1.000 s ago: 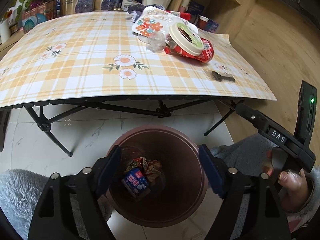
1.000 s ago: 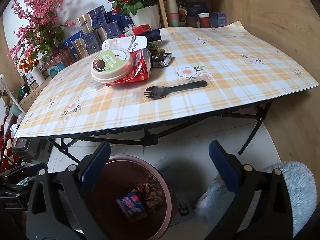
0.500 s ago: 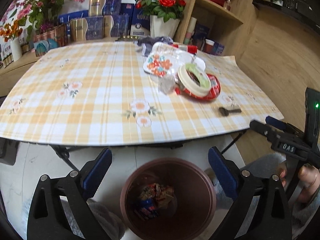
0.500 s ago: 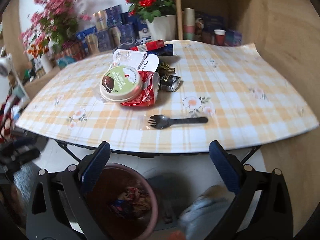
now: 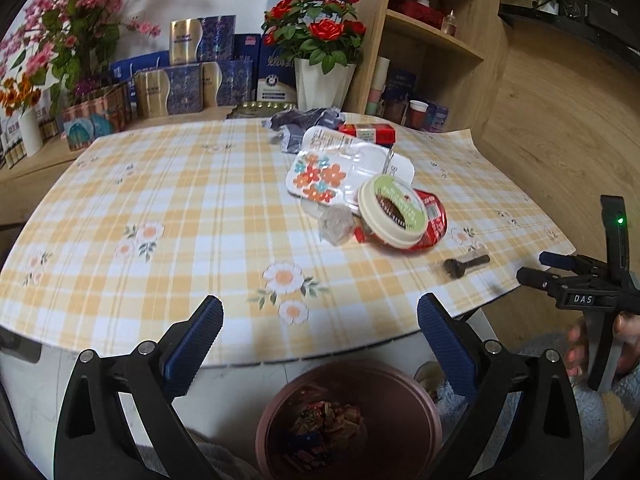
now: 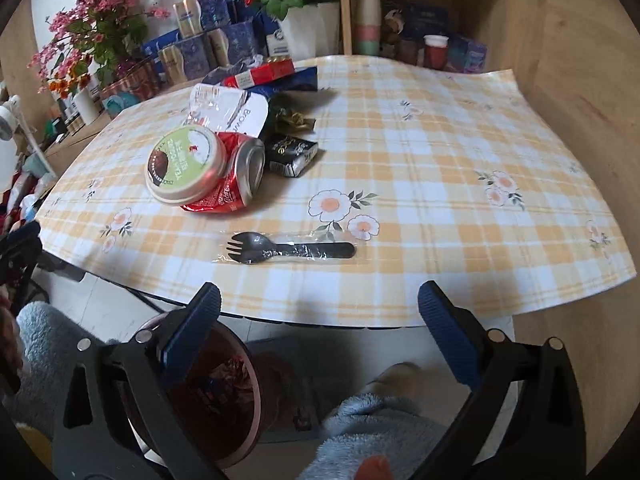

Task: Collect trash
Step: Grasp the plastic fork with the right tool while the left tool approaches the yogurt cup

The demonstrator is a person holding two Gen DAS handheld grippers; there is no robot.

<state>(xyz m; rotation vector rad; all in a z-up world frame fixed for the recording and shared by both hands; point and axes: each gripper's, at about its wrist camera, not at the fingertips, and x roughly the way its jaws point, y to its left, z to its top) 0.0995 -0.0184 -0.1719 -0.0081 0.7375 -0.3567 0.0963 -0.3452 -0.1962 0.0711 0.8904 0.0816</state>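
A brown trash bin (image 5: 348, 420) with wrappers inside stands on the floor below the table's front edge; it also shows in the right wrist view (image 6: 224, 396). On the checked tablecloth (image 5: 160, 208) lies a trash pile: a round green-lidded tub (image 6: 185, 162) on a crushed red can (image 6: 236, 184), a black wrapped spork (image 6: 288, 249), a black packet (image 6: 291, 155), a clear plastic tray (image 5: 340, 168). My left gripper (image 5: 320, 328) is open and empty above the bin. My right gripper (image 6: 318, 314) is open and empty, in front of the spork.
Behind the table stand a white pot of red roses (image 5: 320, 52), blue and gold boxes (image 5: 192, 72) and a wooden shelf (image 5: 432, 40) with cups. A red box (image 6: 260, 74) and dark wrappers lie at the table's far side. My slippers and fleece sleeves show near the bin.
Both grippers have risen from over the bin and tilted up toward the tabletop. The spork and trash pile now appear closer. Both stay open and empty.
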